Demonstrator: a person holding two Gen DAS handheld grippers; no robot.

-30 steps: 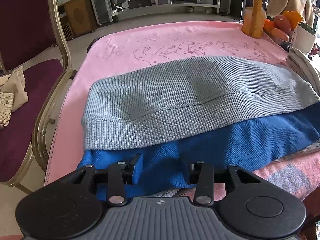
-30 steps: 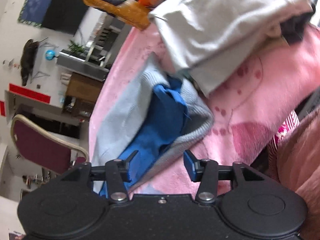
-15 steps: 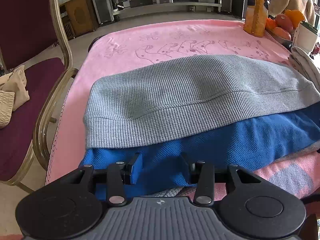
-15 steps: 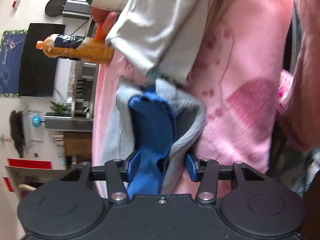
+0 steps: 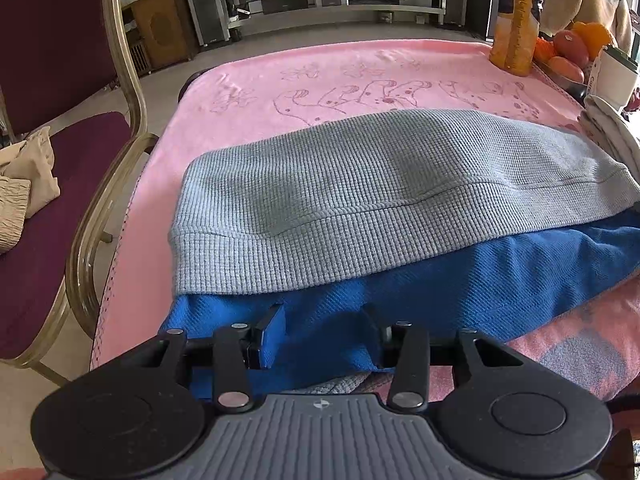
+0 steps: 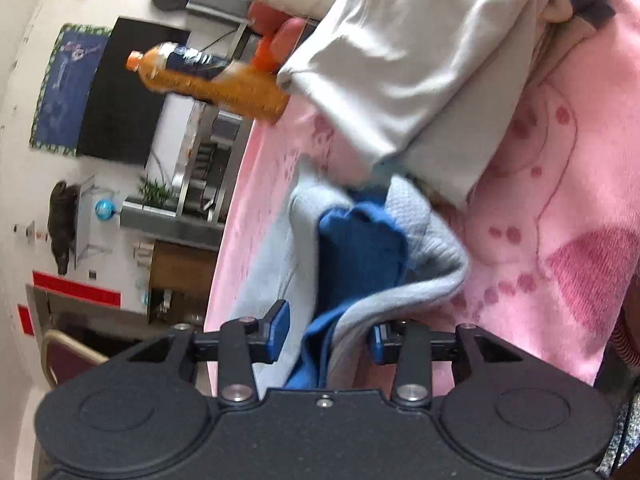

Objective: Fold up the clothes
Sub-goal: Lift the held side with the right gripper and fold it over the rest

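On the pink blanket (image 5: 280,120), gray sweater (image 5: 380,200) overlaps blue garment (image 5: 460,288).

A grey waffle-knit sweater (image 5: 380,200) lies folded across the middle of the left wrist view, its ribbed hem running from 9 o'clock toward 3 o'clock. Under it, toward 6 o'clock, a blue knit garment (image 5: 460,292) sticks out along the near edge, flat and slightly rumpled. In the right wrist view the blue cloth (image 6: 360,256) sits sandwiched inside the grey fold (image 6: 432,248), bunched at the centre.
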